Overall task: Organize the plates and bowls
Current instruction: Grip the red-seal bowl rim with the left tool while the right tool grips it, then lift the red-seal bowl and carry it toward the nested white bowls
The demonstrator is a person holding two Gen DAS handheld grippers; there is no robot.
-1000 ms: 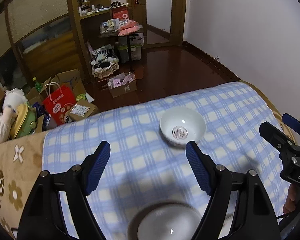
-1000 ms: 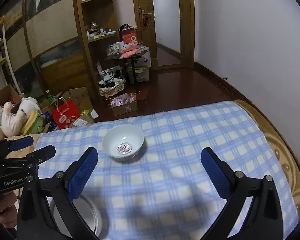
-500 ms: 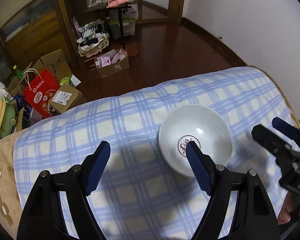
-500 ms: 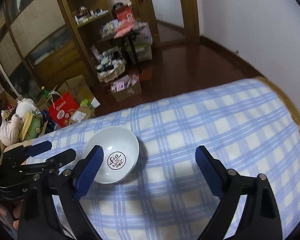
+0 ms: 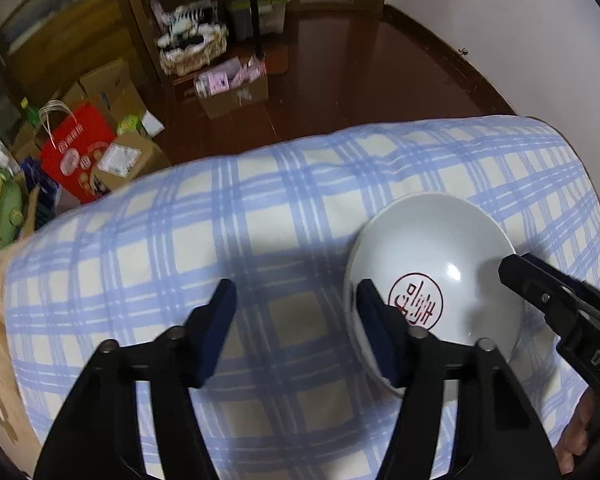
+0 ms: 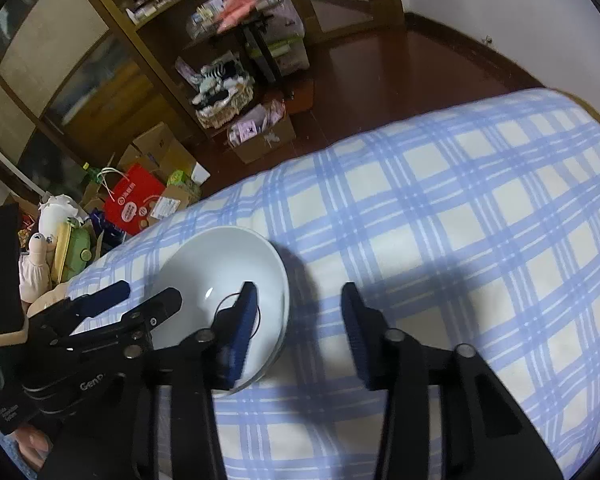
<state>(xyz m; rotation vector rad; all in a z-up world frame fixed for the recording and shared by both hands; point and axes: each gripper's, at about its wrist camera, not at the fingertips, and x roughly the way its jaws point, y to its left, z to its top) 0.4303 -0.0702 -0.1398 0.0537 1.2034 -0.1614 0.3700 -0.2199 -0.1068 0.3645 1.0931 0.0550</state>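
A white bowl [image 5: 440, 240] with a red seal mark inside sits on the blue plaid blanket [image 5: 280, 220]. My left gripper [image 5: 296, 292] straddles its left rim, with the right finger inside the bowl and the left finger well outside. Its jaws are closing and the pads do not press on the rim. In the right wrist view the bowl [image 6: 220, 264] lies at the left. My right gripper [image 6: 299, 292] straddles its right rim, left finger inside, right finger outside on the blanket [image 6: 460, 220]. Those jaws are closing too, with a gap at the rim.
Past the blanket's far edge is dark wooden floor with cardboard boxes [image 5: 236, 88], a red paper bag [image 5: 76, 152] and wooden shelves [image 6: 148, 40]. Plush toys [image 6: 44, 256] sit at the left. The right half of the blanket is bare.
Both grippers have come down and forward onto the bowl, and both pairs of jaws have narrowed. A second white dish at the bottom of the earlier frames is out of view.
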